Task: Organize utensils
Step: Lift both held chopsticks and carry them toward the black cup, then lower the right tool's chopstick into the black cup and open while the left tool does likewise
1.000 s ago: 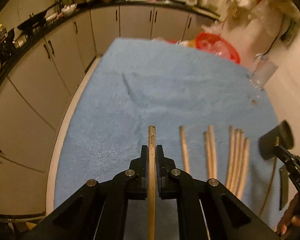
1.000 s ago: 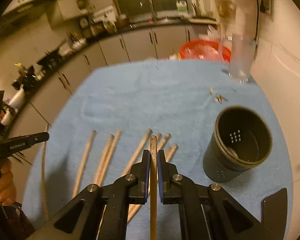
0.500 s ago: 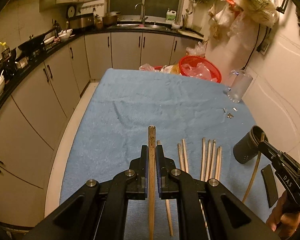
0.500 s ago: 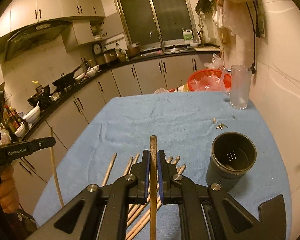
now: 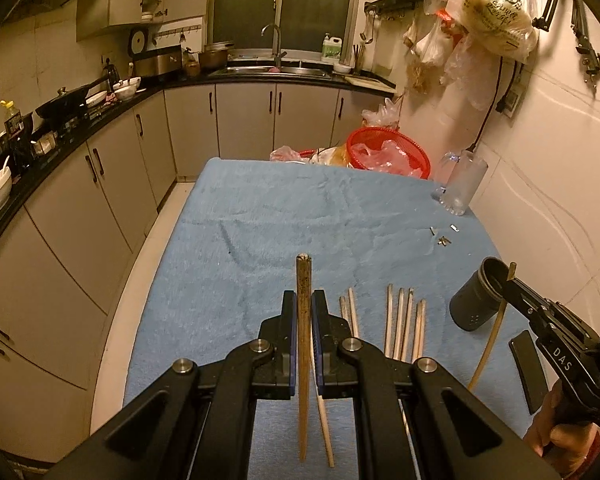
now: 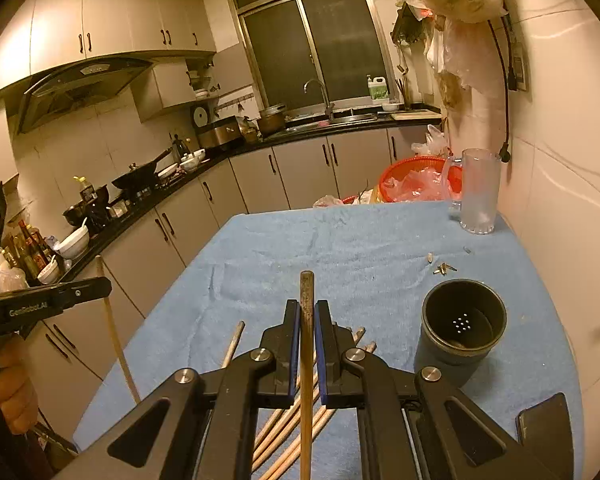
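Wooden chopsticks are the work here: the left gripper [image 5: 303,312] is clamped on one chopstick [image 5: 303,344], which runs straight between its fingers, raised above the blue cloth [image 5: 260,240]. The right gripper [image 6: 307,320] pinches a second chopstick [image 6: 306,360] the same way, up over the table. More loose chopsticks [image 5: 400,320] lie side by side on the cloth, between the two grippers. A dark round holder [image 6: 462,328] stands upright just right of them, mouth open. Beyond it a clear mug [image 6: 478,192] stands near the wall, with a red basket [image 5: 388,152] at the far edge
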{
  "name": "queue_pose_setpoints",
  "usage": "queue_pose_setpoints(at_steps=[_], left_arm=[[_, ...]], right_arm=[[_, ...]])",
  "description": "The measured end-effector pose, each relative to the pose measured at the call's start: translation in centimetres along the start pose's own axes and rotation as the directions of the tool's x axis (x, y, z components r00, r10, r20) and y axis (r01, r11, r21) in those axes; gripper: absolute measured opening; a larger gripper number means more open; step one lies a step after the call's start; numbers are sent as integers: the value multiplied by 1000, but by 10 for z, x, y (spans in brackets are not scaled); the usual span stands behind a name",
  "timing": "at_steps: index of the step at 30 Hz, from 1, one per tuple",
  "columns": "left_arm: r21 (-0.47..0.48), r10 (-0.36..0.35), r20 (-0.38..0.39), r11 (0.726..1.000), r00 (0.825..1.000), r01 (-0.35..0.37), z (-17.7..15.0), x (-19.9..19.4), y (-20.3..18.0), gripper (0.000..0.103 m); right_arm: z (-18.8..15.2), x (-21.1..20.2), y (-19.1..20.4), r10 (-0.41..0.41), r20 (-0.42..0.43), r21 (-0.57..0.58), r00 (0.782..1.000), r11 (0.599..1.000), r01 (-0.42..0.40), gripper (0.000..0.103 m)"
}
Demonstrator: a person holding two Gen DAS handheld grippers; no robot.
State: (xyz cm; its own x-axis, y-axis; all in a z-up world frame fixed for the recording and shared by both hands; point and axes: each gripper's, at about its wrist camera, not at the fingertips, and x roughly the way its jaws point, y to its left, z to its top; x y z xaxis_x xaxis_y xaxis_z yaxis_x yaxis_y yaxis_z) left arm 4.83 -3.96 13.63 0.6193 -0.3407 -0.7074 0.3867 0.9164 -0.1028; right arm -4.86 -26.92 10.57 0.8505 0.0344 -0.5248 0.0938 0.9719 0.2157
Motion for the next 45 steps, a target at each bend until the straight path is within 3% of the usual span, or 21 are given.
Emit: queue_pose_setpoints(at_steps=[12, 28, 37, 45], left_arm=[[11, -1, 31, 1000, 1000, 0, 8, -14, -8, 7], [59, -35, 73, 998, 997, 31, 32, -28, -44, 7], [100, -94, 80, 991, 992, 86, 53, -34, -82, 7], [162, -177, 114, 974, 978, 158, 77, -54, -131, 7]], right_arm=[[3, -12, 2, 12, 45, -4, 999, 1000, -12, 7], [27, -46, -37, -6, 133, 83, 991, 997, -5, 7], [48, -73, -71, -26, 197, 137, 980, 991, -1, 7], [79, -102, -103, -44, 280, 191, 959, 982, -11, 7]])
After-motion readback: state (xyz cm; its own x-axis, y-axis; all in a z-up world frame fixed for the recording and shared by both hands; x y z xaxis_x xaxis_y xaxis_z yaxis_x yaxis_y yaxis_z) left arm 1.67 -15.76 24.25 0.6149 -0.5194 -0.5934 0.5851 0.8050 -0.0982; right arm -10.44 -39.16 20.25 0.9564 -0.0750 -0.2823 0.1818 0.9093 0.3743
